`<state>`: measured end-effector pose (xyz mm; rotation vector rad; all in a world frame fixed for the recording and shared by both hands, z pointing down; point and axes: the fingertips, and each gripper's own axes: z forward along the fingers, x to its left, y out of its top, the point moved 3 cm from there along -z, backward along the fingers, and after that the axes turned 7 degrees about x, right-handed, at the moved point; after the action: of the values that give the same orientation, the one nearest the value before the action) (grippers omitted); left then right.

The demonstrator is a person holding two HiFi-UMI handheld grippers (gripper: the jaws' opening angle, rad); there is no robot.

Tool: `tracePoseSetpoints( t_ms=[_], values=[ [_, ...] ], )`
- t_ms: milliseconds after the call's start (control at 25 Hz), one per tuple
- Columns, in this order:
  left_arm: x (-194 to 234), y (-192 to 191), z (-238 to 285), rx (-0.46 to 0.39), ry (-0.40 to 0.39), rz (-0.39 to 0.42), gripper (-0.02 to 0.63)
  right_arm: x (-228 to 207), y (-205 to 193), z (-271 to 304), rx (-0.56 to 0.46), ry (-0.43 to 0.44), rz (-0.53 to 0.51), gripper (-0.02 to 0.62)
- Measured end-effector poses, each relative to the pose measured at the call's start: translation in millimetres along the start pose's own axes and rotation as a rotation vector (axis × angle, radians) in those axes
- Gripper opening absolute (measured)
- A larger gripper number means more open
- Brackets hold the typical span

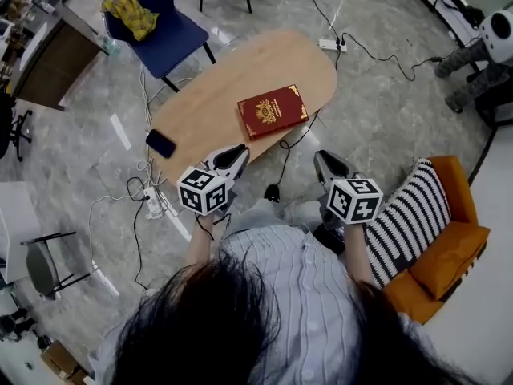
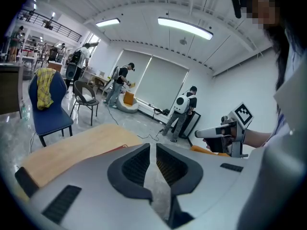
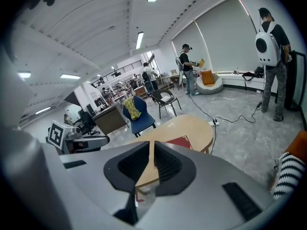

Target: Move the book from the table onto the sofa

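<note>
The red book (image 1: 272, 111) with gold ornament lies flat on the oval wooden table (image 1: 232, 79), toward its near right side. My left gripper (image 1: 237, 154) hovers just short of the table's near edge, shut and empty. My right gripper (image 1: 323, 160) hangs over the floor to the right of it, also shut and empty. In the right gripper view the book (image 3: 180, 141) shows just past the closed jaws (image 3: 152, 146). In the left gripper view only a thin red edge of the book (image 2: 108, 151) peeks over the gripper body. The orange sofa (image 1: 450, 251) stands at my right.
A black phone (image 1: 160, 143) lies at the table's left end. A striped cushion (image 1: 410, 215) rests on the sofa. A blue chair (image 1: 164, 22) with a yellow cloth stands beyond the table. Cables and a power strip (image 1: 154, 203) lie on the floor. People stand far off.
</note>
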<state>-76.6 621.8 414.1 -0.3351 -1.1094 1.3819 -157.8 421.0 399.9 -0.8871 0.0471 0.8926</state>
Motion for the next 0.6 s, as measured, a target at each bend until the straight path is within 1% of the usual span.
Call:
tracePoseSetpoints(
  t_ms=[160,320,600],
  values=[
    [8.4,-0.3,0.1,0.007,0.008,-0.015,0.032,-8.6,3.9,3.3,-0.011,-0.003,0.024,0.041],
    [18.7,-0.6,5.1,0.012,0.022,-0.031,0.032,-19.0,4.0,8.7,-0.002,-0.009,0.045,0.041],
    [38.5,-7.5,21.6,0.034,0.055,-0.11,0.032,-43.4,4.4,30.3,0.05,-0.001,0.085,0.041]
  ],
)
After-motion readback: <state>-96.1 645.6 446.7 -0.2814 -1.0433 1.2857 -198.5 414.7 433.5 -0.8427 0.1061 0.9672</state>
